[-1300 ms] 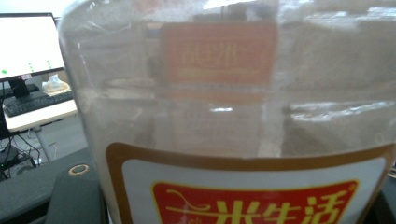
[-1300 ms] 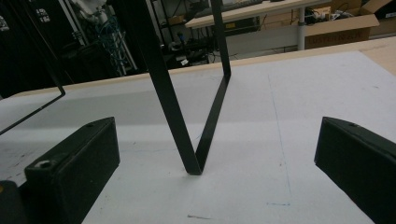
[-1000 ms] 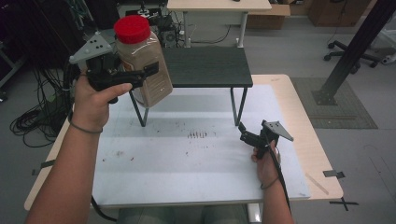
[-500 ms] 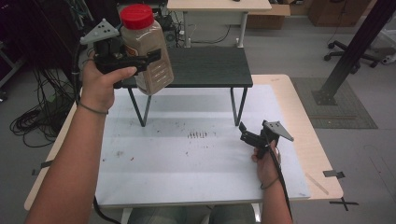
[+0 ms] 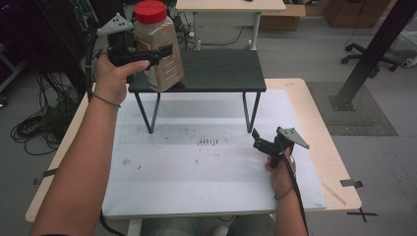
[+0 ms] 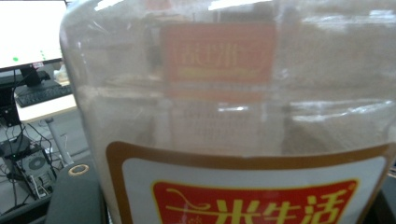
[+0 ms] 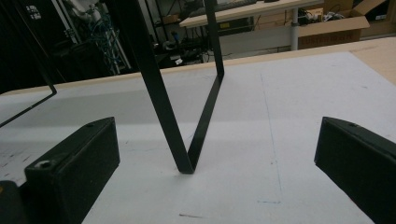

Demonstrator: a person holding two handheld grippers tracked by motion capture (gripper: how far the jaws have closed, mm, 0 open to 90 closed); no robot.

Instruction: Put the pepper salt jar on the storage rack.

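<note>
The left claw (image 5: 164,51) grips the big jar (image 5: 156,46) over the black shelf (image 5: 216,69); set it down slowly and flat; the right claw (image 5: 256,140) waits open, holding nothing.

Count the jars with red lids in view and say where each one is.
1. The jar is clamped in the left gripper, held over the left end of the black stand. The right gripper is open, low over the white mat.

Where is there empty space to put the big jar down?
The black stand is bare right of the jar. The white mat is bare between the stand's legs and the near edge. The right tongs crowd its right side.
</note>
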